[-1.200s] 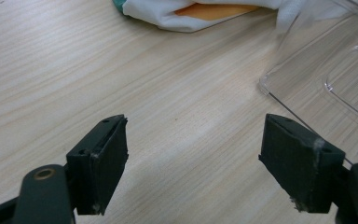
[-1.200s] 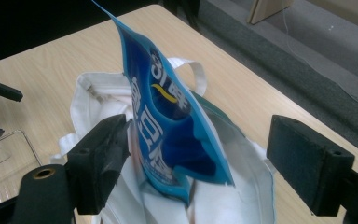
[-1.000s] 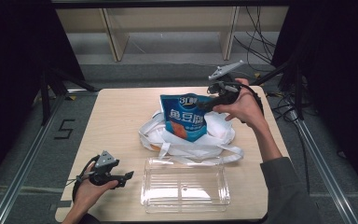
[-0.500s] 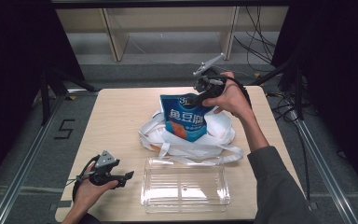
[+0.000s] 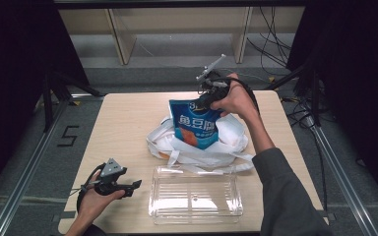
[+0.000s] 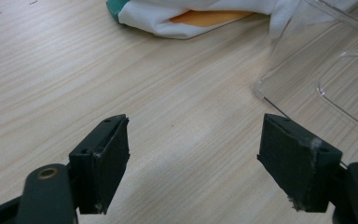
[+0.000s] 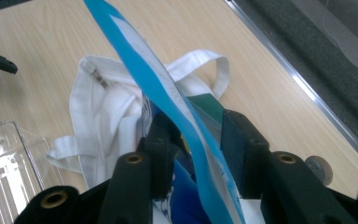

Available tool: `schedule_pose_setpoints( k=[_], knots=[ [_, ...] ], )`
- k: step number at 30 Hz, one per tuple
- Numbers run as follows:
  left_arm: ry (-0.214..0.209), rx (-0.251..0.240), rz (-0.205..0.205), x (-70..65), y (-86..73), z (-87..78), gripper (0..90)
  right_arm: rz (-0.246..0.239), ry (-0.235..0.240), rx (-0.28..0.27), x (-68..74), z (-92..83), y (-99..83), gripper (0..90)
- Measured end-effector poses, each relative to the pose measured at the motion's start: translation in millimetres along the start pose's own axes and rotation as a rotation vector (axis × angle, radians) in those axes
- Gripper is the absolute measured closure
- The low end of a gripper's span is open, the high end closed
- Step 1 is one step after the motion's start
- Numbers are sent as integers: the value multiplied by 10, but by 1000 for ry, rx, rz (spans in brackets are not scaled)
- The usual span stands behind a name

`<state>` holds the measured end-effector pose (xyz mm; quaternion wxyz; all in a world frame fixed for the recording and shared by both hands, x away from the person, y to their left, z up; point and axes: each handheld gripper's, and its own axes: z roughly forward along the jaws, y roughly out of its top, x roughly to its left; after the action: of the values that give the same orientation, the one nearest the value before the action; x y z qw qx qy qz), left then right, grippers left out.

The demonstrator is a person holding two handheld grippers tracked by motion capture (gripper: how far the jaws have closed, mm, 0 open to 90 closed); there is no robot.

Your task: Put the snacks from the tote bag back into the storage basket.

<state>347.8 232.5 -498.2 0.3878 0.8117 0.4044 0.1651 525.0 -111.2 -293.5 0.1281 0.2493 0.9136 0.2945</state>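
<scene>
A: Bench [image 5: 123,128]? Snack pouch [image 5: 197,125]?
B: Pale wood grain, matt; glossy blue plastic film.
A: Bag [image 5: 229,140], box [image 5: 194,196]?
B: Soft white matt cloth; clear, shiny hard plastic.

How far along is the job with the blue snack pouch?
Early. Nothing is in the clear plastic box. In hand: the right tool has just been closing on the top edge of the blue snack pouch, which stands in the white cloth bag. Lifting it out remains. The left tool rests open.
</scene>
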Motion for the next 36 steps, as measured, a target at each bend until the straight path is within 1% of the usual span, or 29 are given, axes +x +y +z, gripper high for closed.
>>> schedule_pose_setpoints(
  k=[1, 2, 3, 4, 6, 8, 9, 10, 11, 12, 15, 16, 17, 19, 21, 22, 24, 25, 26, 27, 28, 29, 30, 31, 32, 33, 34, 35, 36],
  knots=[
    [0, 0, 0, 0, 0, 0, 236, 0, 0, 0, 0, 0, 0, 683],
    [-6, 0, 23, 10, 4, -8, 238, -10, 0, 6, -5, 14, 14, 707],
    [-6, 0, 23, 10, 4, -8, 239, -10, 0, 6, -5, 14, 14, 707],
    [-10, 7, 22, 6, 10, -12, 241, -13, -7, 12, -12, 24, 33, 734],
    [-7, 2, 21, 4, 6, -8, 244, -32, -1, 13, -16, 36, 52, 780],
    [-9, 3, 22, 4, 7, -7, 247, -28, -1, 19, -6, 40, 57, 789],
    [-13, 6, 27, 7, 8, -10, 251, -39, -4, 24, -6, 49, 64, 801],
    [-8, 11, 36, 5, 9, -13, 256, -60, -4, 40, -1, 60, 74, 849],
    [-8, 11, 36, 5, 9, -13, 257, -60, -4, 40, -1, 60, 74, 849],
    [-11, 9, 29, 1, 9, -9, 259, -78, 2, 44, -3, 71, 75, 891],
    [-15, 11, 20, -3, 10, -8, 265, -88, 7, 44, 3, 72, 74, 900],
    [-13, -3, 18, -6, 3, 4, 266, -92, 11, 51, 4, 63, 76, 900],
    [-13, -3, 18, -6, 3, 4, 266, -92, 11, 51, 4, 63, 76, 900],
    [-14, 0, 17, -7, 9, 3, 268, -111, 11, 44, -3, 60, 79, 900],
    [-7, -5, 18, -4, 6, 10, 272, -110, 15, 49, 5, 55, 82, 900],
    [-16, -5, 18, -6, 6, 8, 272, -107, 15, 52, 13, 51, 85, 900],
    [-8, -3, 44, 0, 13, 1, 282, -132, 15, 54, 6, 45, 97, 900],
    [-22, 2, 36, -4, 20, -2, 282, -124, 16, 57, 14, 40, 100, 900],
    [-22, -3, 37, -5, 21, -2, 282, -119, 14, 53, 20, 33, 105, 900],
    [-22, 3, 45, -1, 22, -6, 281, -120, 20, 53, 24, 24, 111, 900],
    [-21, -8, 38, 6, 12, 7, 276, -118, 16, 53, 32, 0, 120, 900],
    [-21, -8, 38, 6, 12, 7, 273, -118, 16, 53, 32, 0, 120, 900],
    [-15, -2, 25, -1, 15, 5, 273, -121, 16, 51, 33, -14, 127, 900],
    [-12, -6, 37, 5, 17, 5, 270, -118, 10, 53, 41, -32, 135, 900],
    [-15, 10, 50, 19, 21, -9, 265, -128, 5, 47, 43, -69, 162, 900],
    [-15, 10, 50, 19, 21, -9, 262, -128, 5, 47, 43, -69, 162, 900],
    [-15, 4, 42, 13, 21, -3, 260, -121, 2, 41, 61, -109, 184, 900],
    [-15, 4, 42, 13, 21, -3, 258, -134, 7, 42, 65, -126, 199, 900],
    [-6, 1, 39, 11, 20, 3, 258, -134, 7, 42, 65, -126, 199, 900]
  ],
)
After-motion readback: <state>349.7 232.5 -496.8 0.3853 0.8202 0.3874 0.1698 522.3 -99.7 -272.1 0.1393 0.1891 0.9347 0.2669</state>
